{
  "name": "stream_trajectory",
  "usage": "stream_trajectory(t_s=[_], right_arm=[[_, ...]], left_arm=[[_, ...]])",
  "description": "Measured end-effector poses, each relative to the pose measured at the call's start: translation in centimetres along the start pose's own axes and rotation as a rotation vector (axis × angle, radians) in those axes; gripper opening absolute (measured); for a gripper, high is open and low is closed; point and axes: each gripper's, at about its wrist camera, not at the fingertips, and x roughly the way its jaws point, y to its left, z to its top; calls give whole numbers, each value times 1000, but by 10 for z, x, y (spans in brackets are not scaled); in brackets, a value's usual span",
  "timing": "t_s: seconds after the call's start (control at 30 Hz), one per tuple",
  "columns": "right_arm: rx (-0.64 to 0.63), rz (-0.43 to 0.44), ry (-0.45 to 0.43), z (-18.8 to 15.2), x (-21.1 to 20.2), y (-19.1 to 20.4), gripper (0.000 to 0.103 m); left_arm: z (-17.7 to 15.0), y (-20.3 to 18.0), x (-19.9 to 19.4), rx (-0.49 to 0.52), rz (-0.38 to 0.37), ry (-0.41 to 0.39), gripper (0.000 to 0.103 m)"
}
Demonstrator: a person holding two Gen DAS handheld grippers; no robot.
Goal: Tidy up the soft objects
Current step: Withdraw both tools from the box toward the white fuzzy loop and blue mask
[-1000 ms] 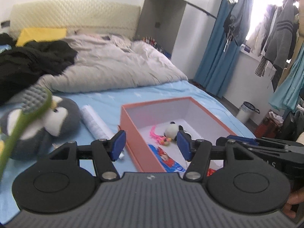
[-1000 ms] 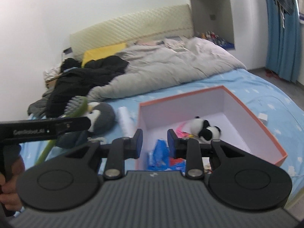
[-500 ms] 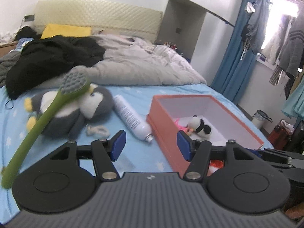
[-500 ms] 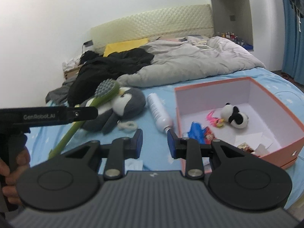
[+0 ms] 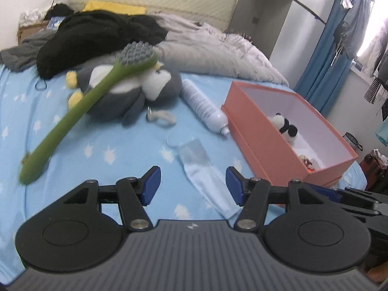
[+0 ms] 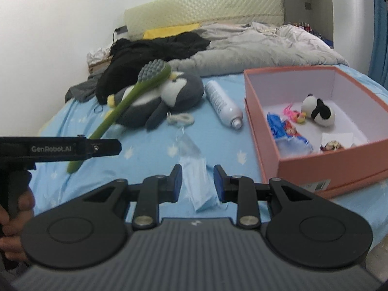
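Observation:
A grey penguin plush (image 5: 135, 89) (image 6: 169, 92) lies on the blue bed sheet (image 5: 109, 140) with a green long-handled brush (image 5: 80, 111) (image 6: 126, 101) across it. An orange box (image 5: 264, 135) (image 6: 315, 165) at the right holds a small panda plush (image 5: 283, 126) (image 6: 317, 111) and small colourful toys. A pale blue face mask (image 5: 206, 174) (image 6: 196, 177) lies flat just ahead of both grippers. My left gripper (image 5: 193, 185) stands open above it, holding nothing. My right gripper (image 6: 197, 183) is open more narrowly, also holding nothing.
A white spray bottle (image 5: 203, 106) (image 6: 223, 104) lies between the penguin and the box. A small white cord loop (image 5: 162, 117) rests by the penguin. Black clothing (image 5: 97, 36) and a grey duvet (image 5: 213, 53) fill the far bed. Blue curtains (image 5: 322, 55) hang at the right.
Both grippers have swung left and dipped toward the sheet. The box has shifted to the right of both views and the face mask has come into sight under the fingers.

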Motion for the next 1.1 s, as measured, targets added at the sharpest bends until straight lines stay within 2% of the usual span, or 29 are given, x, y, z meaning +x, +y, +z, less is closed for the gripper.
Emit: stream_trajectory(t_s=[0.17, 0.33, 0.43, 0.6, 0.7, 0.9, 1.1], right_arm=[[-13, 4, 27, -12, 6, 8, 32], [-25, 18, 57, -17, 20, 9, 32], [-50, 18, 61, -19, 29, 11, 43], [-74, 45, 91, -20, 48, 16, 48], [-92, 52, 90, -20, 59, 19, 61], [-124, 58, 110, -15, 87, 20, 62], [-179, 25, 132, -10, 119, 23, 62]], left_arm=[[-14, 9, 6, -17, 12, 20, 65], [-16, 19, 32, -31, 27, 60, 65], [-15, 24, 50, -22, 45, 82, 65], [-9, 39, 79, -22, 84, 95, 65], [-2, 50, 93, -42, 103, 96, 65], [17, 70, 126, -79, 130, 93, 65], [35, 84, 162, -117, 141, 79, 65]])
